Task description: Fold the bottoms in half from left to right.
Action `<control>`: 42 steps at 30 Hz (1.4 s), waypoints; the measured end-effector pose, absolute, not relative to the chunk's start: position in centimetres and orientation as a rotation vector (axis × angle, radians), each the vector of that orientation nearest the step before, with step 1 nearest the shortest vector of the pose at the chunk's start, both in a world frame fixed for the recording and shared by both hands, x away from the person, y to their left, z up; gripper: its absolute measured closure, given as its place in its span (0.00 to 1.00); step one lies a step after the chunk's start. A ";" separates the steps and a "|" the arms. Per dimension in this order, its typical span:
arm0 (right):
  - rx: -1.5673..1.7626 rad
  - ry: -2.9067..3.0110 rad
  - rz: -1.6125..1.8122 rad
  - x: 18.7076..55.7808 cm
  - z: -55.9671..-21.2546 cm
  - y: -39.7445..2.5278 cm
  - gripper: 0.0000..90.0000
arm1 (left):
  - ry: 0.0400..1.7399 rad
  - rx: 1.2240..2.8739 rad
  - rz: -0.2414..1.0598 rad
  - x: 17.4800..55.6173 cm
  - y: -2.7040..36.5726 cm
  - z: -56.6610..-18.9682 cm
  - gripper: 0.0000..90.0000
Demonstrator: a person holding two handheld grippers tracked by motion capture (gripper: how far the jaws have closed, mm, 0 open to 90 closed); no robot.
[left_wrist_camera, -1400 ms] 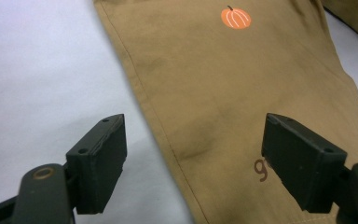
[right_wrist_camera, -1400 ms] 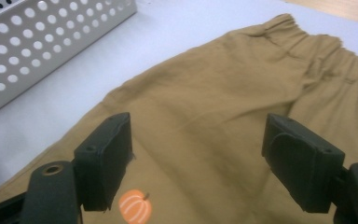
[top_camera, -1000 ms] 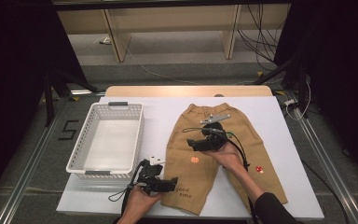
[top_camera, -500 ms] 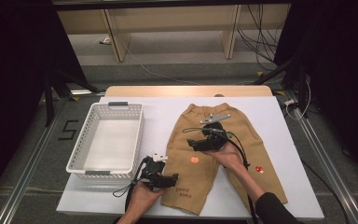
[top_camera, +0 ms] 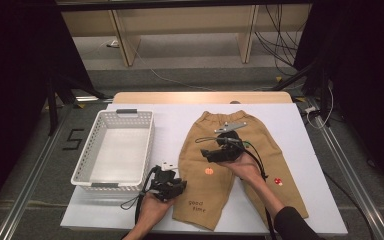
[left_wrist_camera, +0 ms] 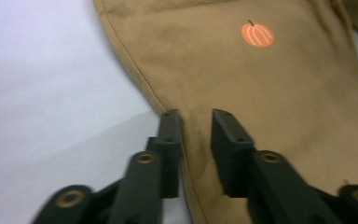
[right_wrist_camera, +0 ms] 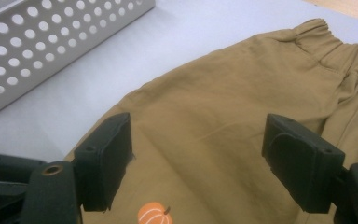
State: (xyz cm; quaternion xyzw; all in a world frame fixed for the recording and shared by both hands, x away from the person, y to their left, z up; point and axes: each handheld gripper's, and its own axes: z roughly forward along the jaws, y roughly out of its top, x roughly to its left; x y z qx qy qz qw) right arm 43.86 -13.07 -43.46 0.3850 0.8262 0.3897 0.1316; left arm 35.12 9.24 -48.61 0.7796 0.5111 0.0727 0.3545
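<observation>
On the table, tan trousers [top_camera: 240, 165] lie flat right of the basket [top_camera: 115, 150]; left hand-held gripper [left_wrist_camera: 196, 116], narrowly parted, straddles the near-left leg seam; right hand-held gripper [right_wrist_camera: 198, 154] hovers spread; pinch squarely past the seam.

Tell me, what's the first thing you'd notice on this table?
The tan shorts spread flat on the white table, with a little orange pumpkin on one leg and a red mushroom on the other. Left of them stands an empty white basket full of holes. The left gripper sits at the shorts' outer edge, and the right gripper hovers wide open over their middle.
</observation>
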 end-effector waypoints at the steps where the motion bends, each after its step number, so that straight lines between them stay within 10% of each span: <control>1: 1.118 2.398 1.127 43.9 -43.5 -13.1 0.28 | 1.325 2.004 0.164 35.2 9.2 -48.6 0.88; 42: 1.156 2.475 1.112 45.6 -43.5 -10.5 0.36 | 1.092 2.006 0.125 34.2 4.1 -44.1 0.97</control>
